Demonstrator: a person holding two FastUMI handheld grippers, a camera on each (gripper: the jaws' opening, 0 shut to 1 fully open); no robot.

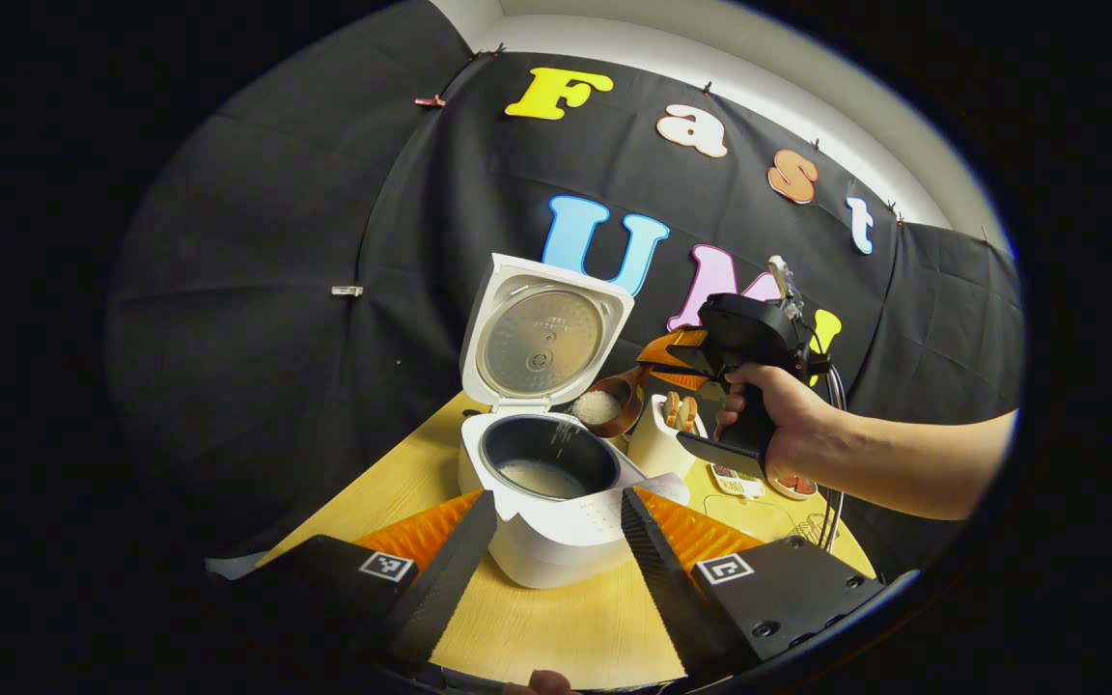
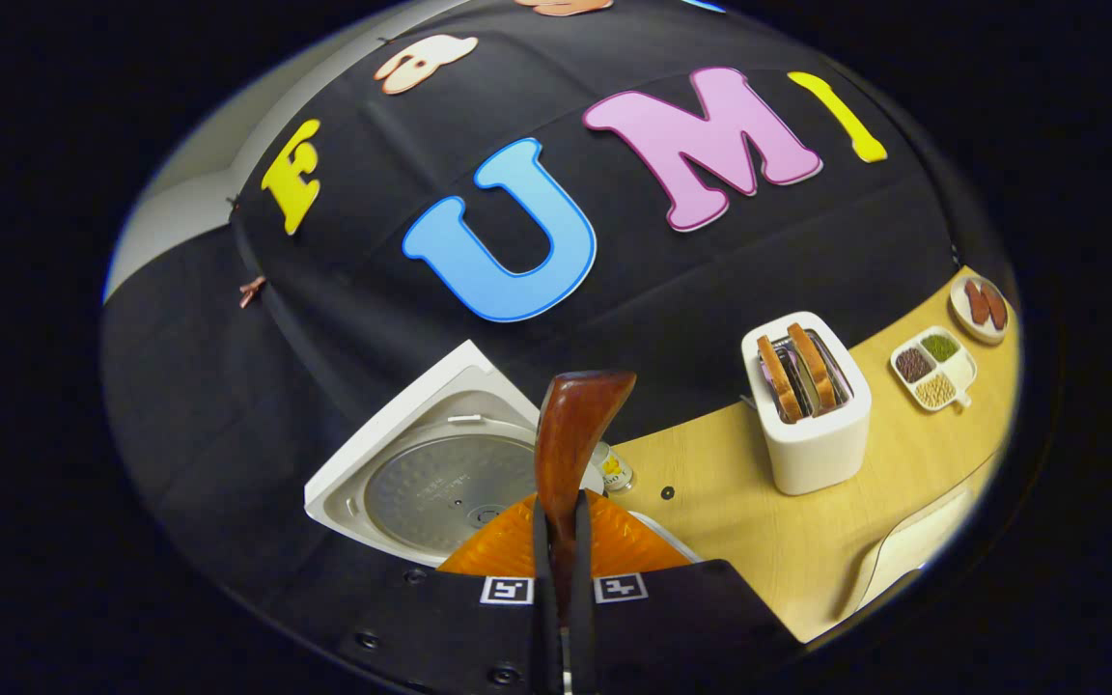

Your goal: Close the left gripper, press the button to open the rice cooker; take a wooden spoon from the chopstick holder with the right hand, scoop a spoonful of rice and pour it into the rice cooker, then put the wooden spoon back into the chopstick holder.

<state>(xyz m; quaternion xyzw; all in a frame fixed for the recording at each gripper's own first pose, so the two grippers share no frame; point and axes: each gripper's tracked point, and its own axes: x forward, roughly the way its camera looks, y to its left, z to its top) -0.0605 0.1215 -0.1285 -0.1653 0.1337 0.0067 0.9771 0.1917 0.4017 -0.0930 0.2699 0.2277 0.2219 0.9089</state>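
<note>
Black cloth hangs behind a light wooden table, and on it sits the white rice cooker with its lid standing wide open, hinged up at the back. Down in the dark inner pot there's a pale layer of rice at the bottom. Looking along the left gripper, its two fingers are spread well apart, flanking the front of the cooker on either side, touching nothing and holding nothing. Over on the far side, a hand carries the right gripper, and that one is clamped onto the handle of the wooden spoon. The spoon's bowl sits just above the cooker's back right rim, tilted toward the pot, with a heap of white rice in it, and a few grains seem to be falling toward the pot. From the right gripper view, the two fingers are pressed tight against the spoon handle, the brown wood rising straight up between them, with the open lid just below and to the left. Beside the cooker stands a white toaster with two slices of bread in its slots. Farther along the table, there's a small divided dish of grains and a little plate near the edge.
</note>
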